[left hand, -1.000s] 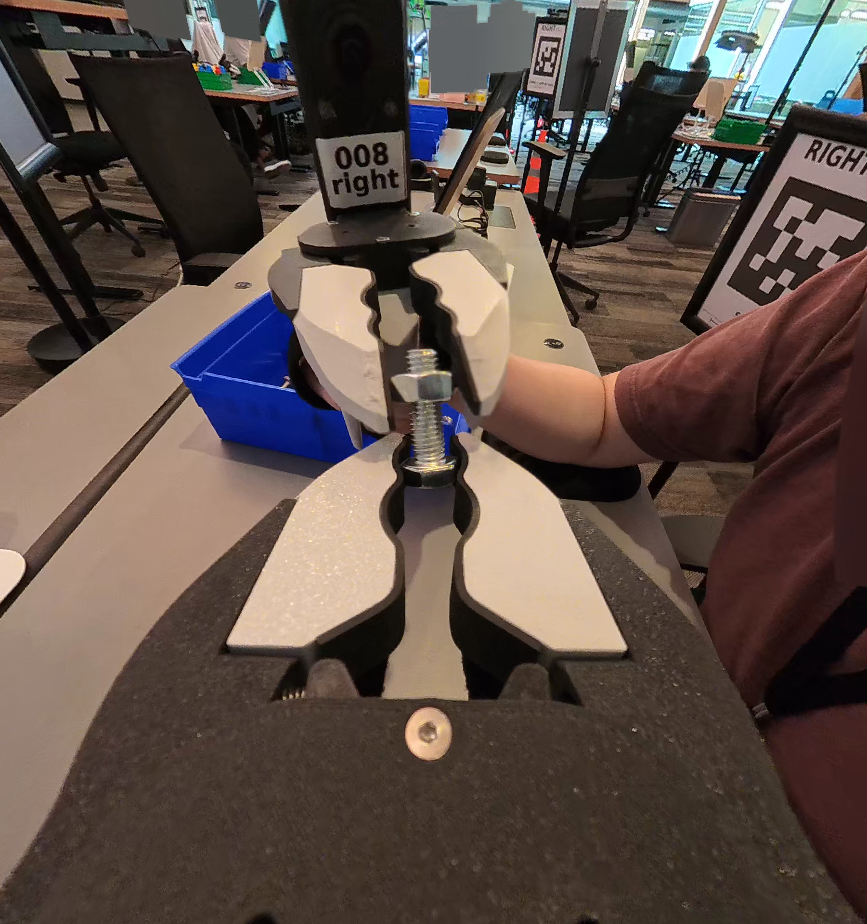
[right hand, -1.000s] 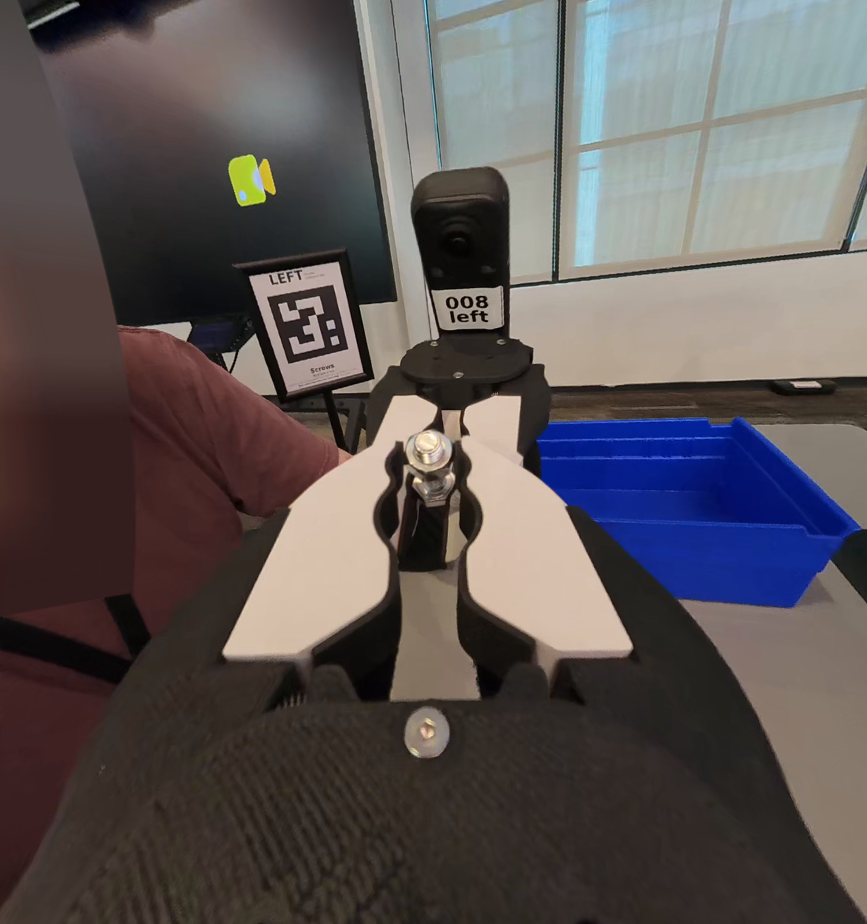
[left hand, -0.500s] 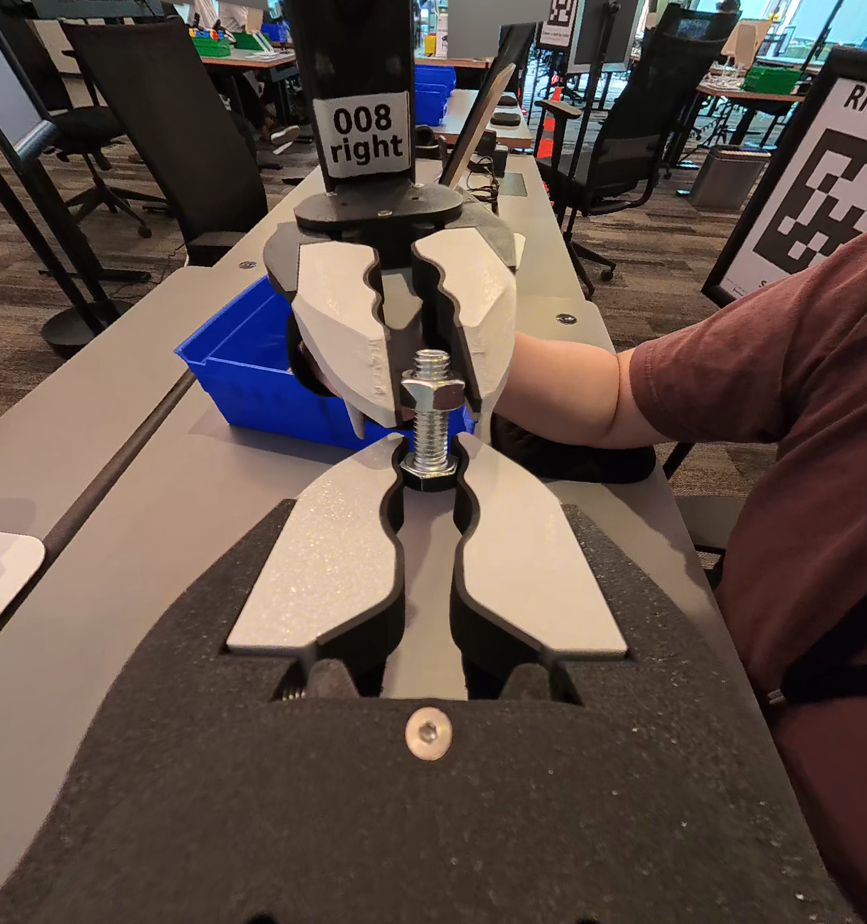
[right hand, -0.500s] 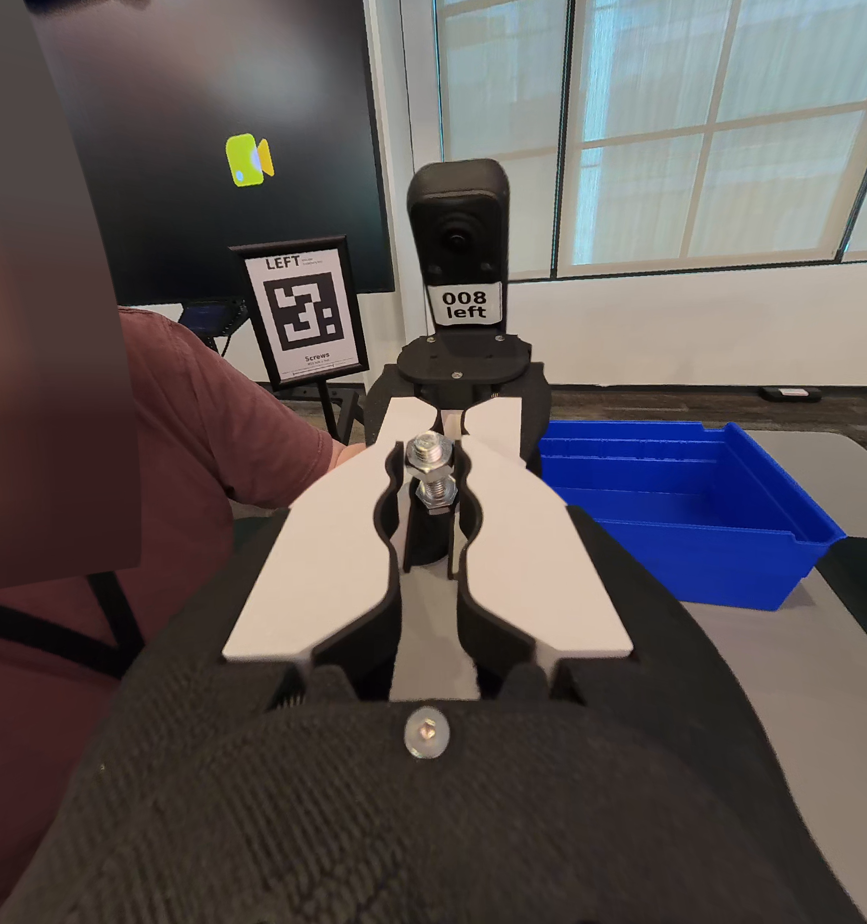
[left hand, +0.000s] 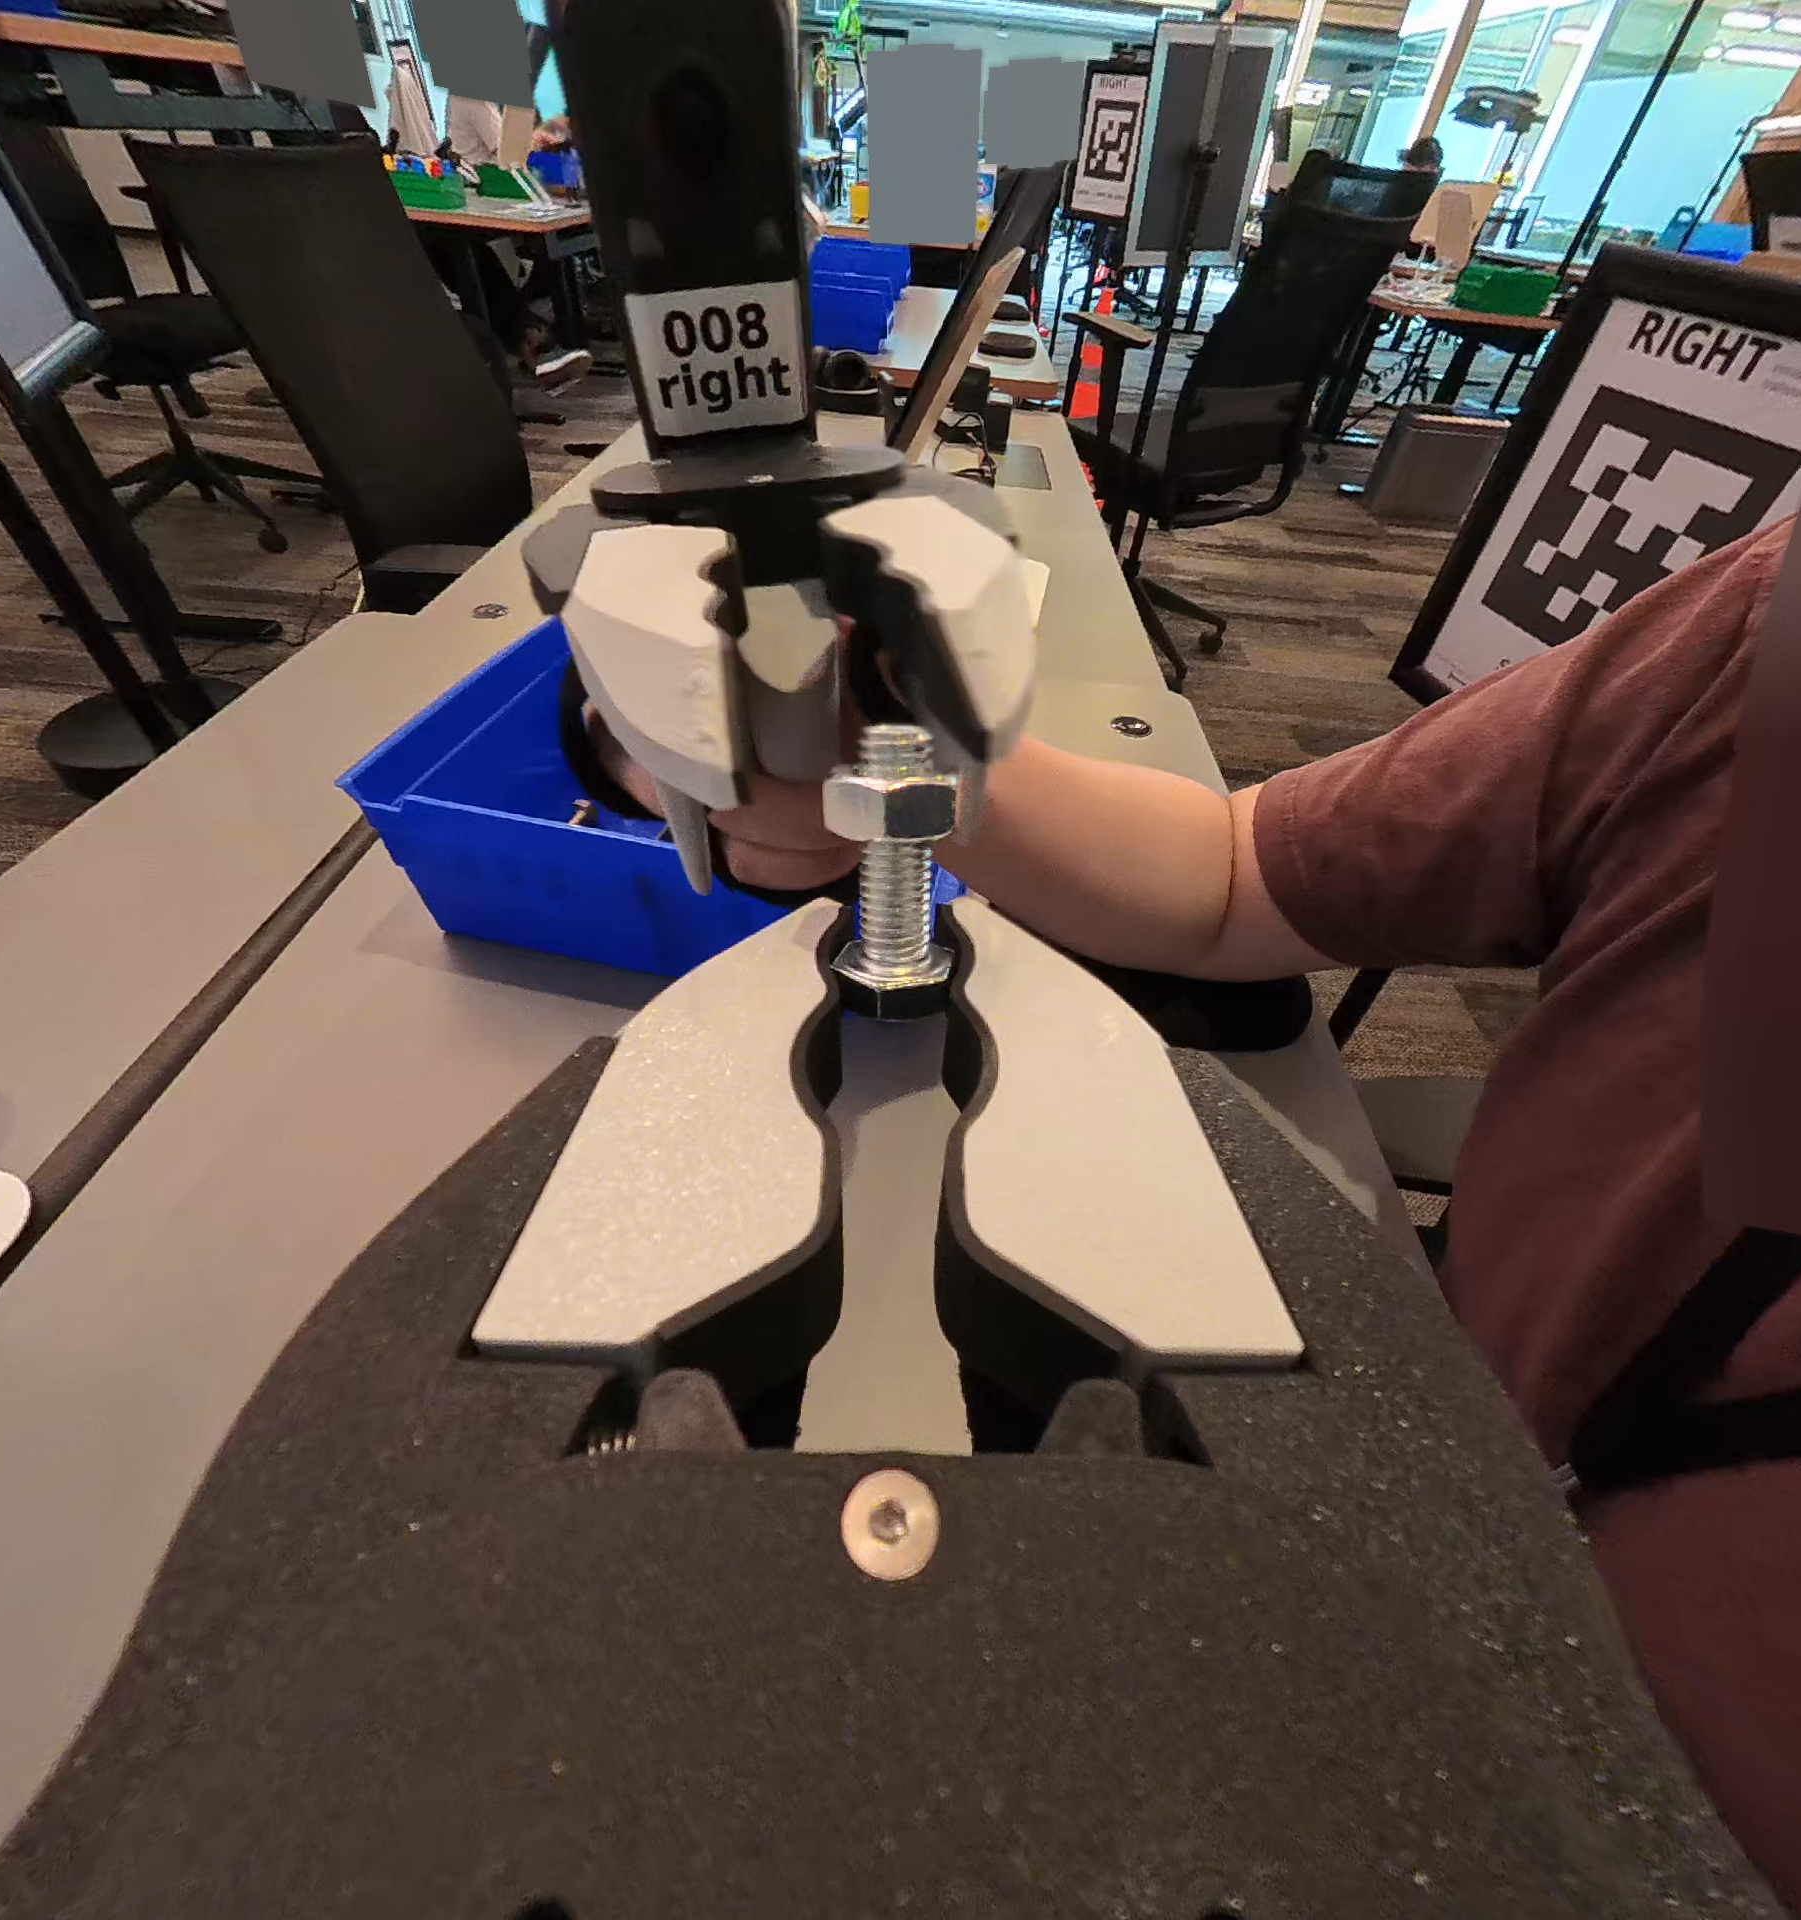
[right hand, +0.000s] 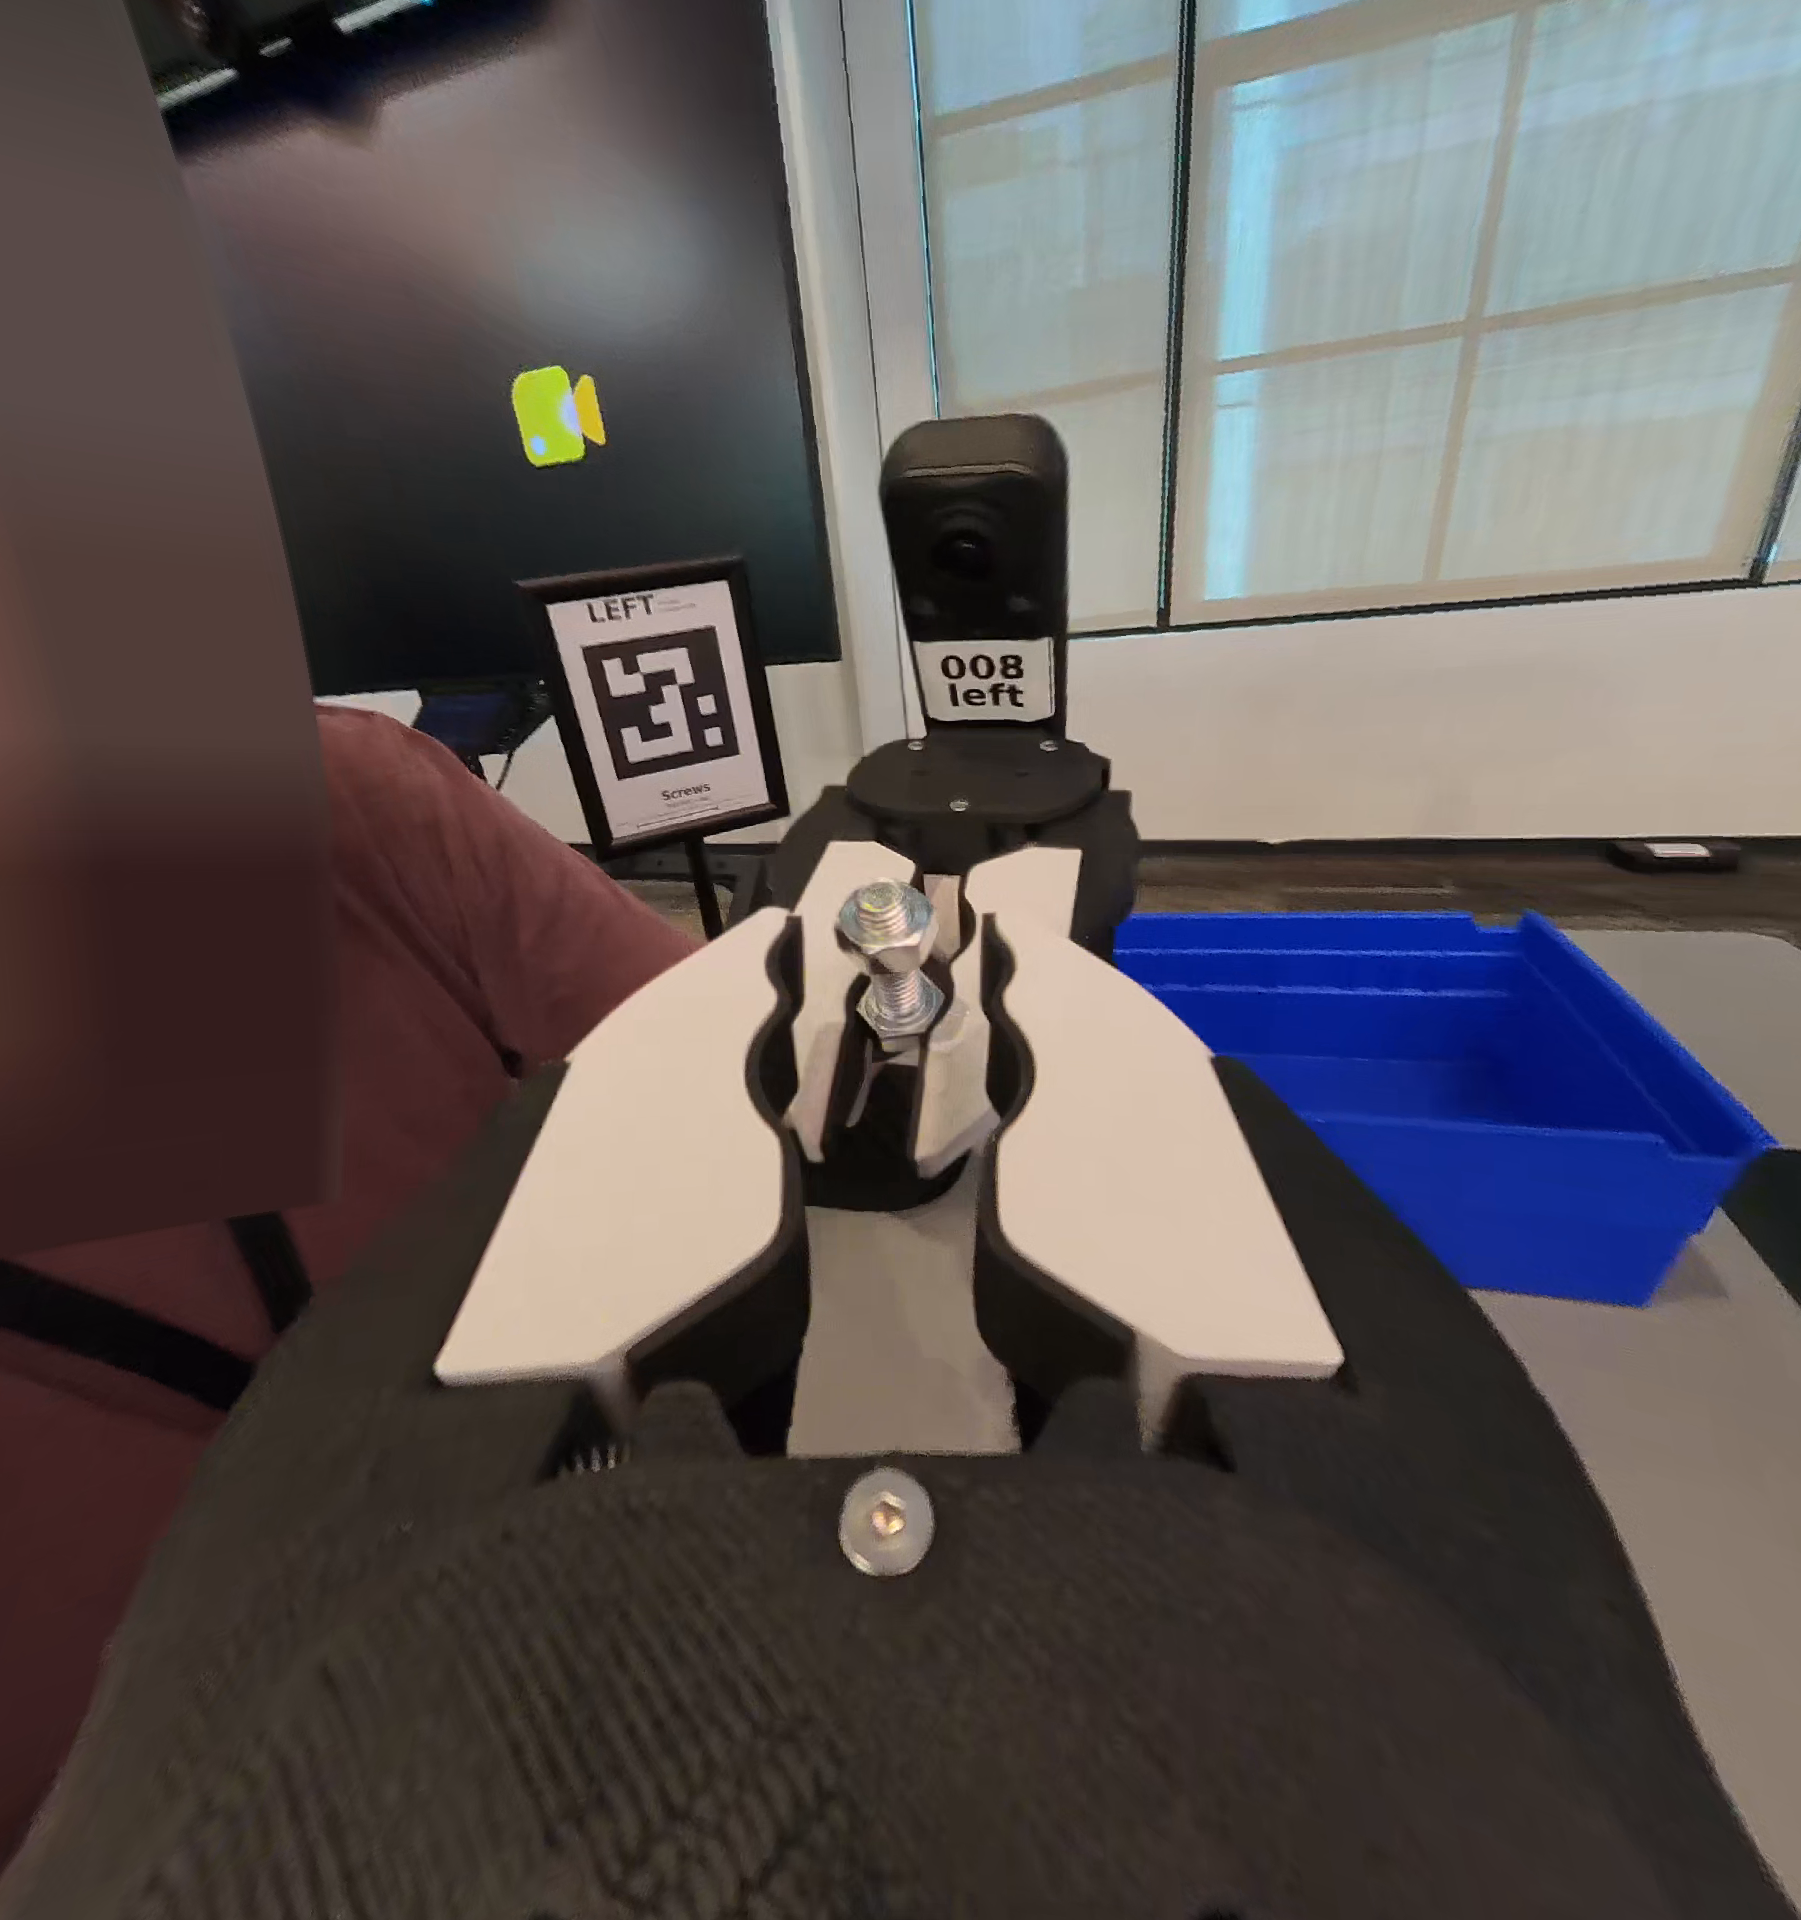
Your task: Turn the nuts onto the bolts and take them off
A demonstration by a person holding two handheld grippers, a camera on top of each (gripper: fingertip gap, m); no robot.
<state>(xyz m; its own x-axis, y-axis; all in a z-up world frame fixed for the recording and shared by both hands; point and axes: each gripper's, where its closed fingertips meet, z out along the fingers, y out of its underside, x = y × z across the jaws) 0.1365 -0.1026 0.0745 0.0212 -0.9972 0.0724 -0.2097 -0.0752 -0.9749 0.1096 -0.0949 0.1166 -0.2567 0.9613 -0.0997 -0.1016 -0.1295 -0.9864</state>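
Observation:
A silver bolt (left hand: 894, 904) stands upright with its head clamped in my left gripper (left hand: 893, 935), which is shut on it. A silver hex nut (left hand: 891, 807) sits threaded near the top of the bolt. My right gripper (left hand: 834, 800) faces it from across and is open, one finger on each side of the nut. In the right wrist view the nut (right hand: 883, 925) lies between the spread fingers of my right gripper (right hand: 880, 935), closer to the left finger, with gaps showing. The bolt head (right hand: 901, 1013) sits in the left gripper's fingertips (right hand: 834, 1081).
A blue bin (left hand: 522, 842) stands on the grey table (left hand: 200, 935) behind the grippers and holds small metal parts; it also shows in the right wrist view (right hand: 1447, 1101). A person's forearm (left hand: 1135, 862) reaches in from the right. Framed marker signs (right hand: 667, 717) stand nearby. Left tips to right tips: about 4 cm.
My right gripper was shut on the nut and has opened, letting go of it. The left gripper still holds the bolt, and the nut stays on the thread.

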